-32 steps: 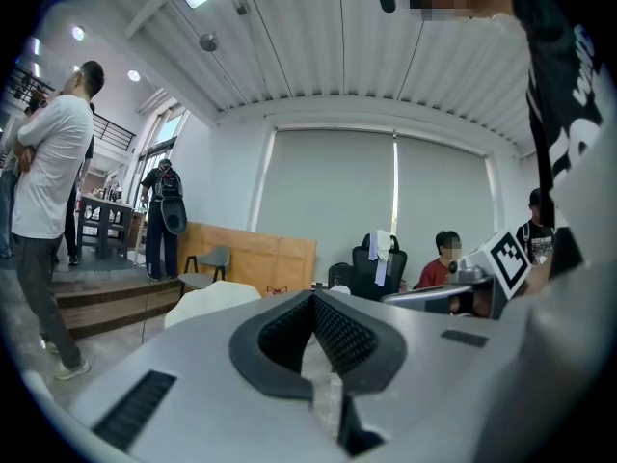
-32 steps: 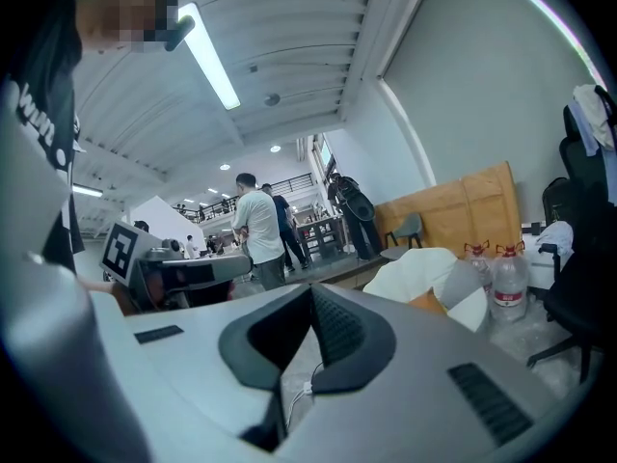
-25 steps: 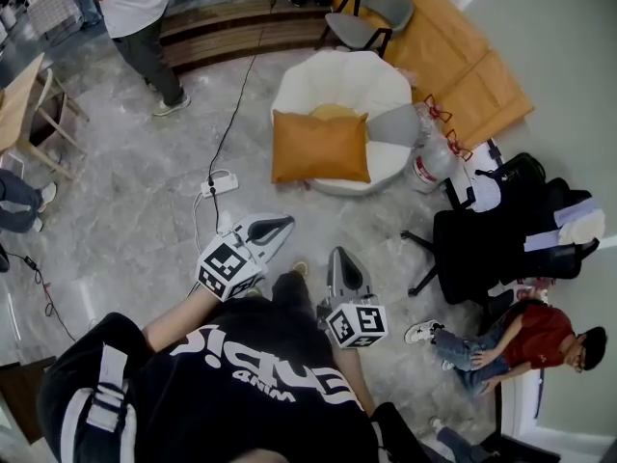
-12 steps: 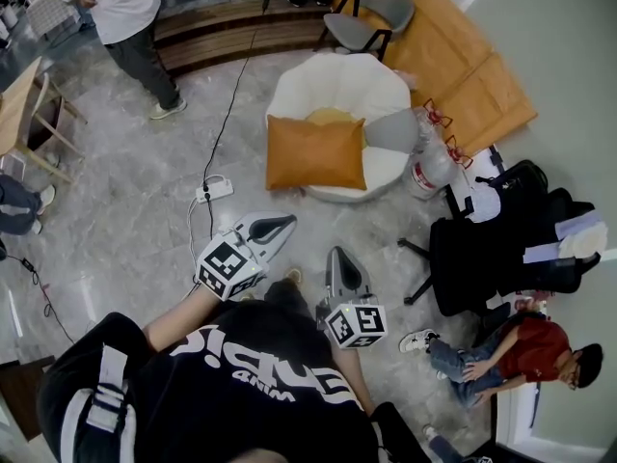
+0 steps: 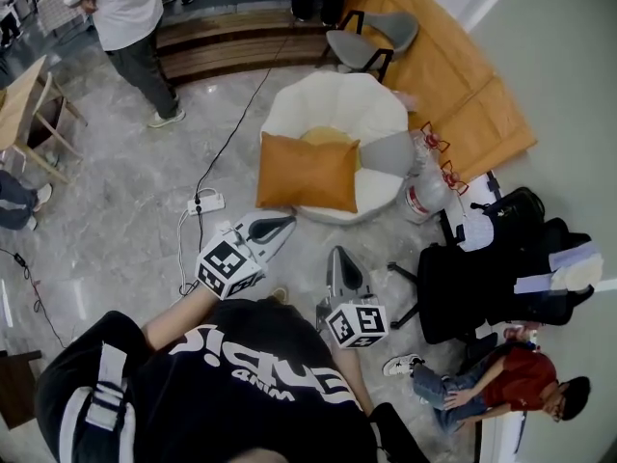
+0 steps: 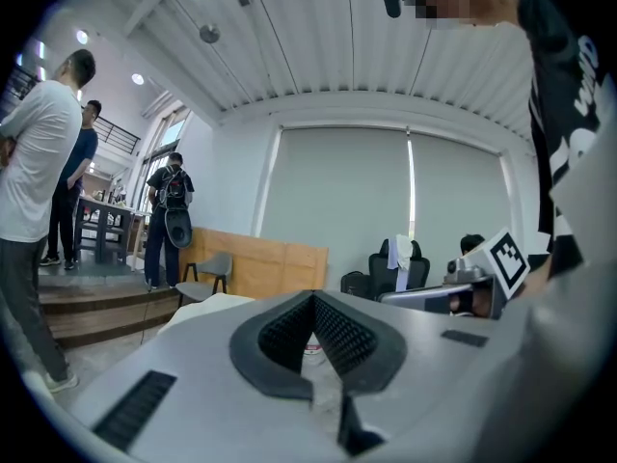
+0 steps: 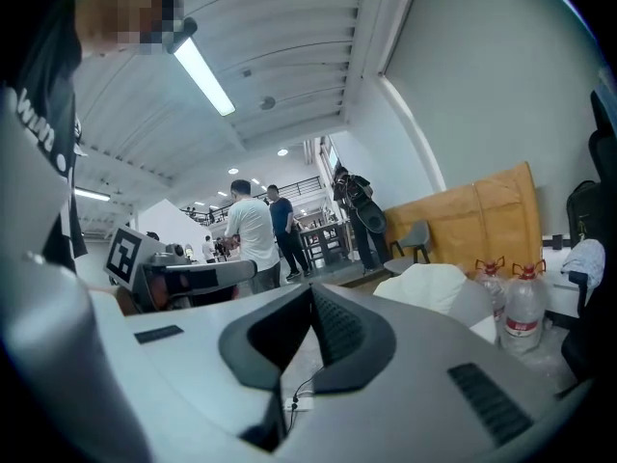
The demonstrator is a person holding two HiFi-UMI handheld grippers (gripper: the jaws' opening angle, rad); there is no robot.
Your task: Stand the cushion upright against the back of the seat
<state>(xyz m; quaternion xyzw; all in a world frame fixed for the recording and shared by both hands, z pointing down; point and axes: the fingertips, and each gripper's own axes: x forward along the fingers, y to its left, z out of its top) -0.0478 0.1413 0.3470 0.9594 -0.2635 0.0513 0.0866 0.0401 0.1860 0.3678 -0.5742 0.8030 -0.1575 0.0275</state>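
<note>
An orange cushion (image 5: 307, 172) lies flat on the front of a round white seat (image 5: 337, 104), beside a grey cushion (image 5: 388, 152) and over a yellow one (image 5: 326, 136). My left gripper (image 5: 287, 223) is shut and empty, its tip a short way before the cushion's near edge. To its right, my right gripper (image 5: 339, 255) is also shut and empty, further back from the seat. In the left gripper view the shut gripper (image 6: 313, 299) points towards the seat (image 6: 207, 307). The right gripper view shows the shut gripper (image 7: 310, 292) and the seat (image 7: 434, 283) at right.
A power strip (image 5: 210, 202) with cables lies on the marble floor left of the seat. Water bottles (image 5: 424, 186) and a black office chair (image 5: 482, 278) stand to the right. A person (image 5: 482, 379) sits on the floor; another (image 5: 125, 17) stands at the back left.
The seat and orange cushion have drawn nearer to both grippers as I move towards them. Both grippers stay shut.
</note>
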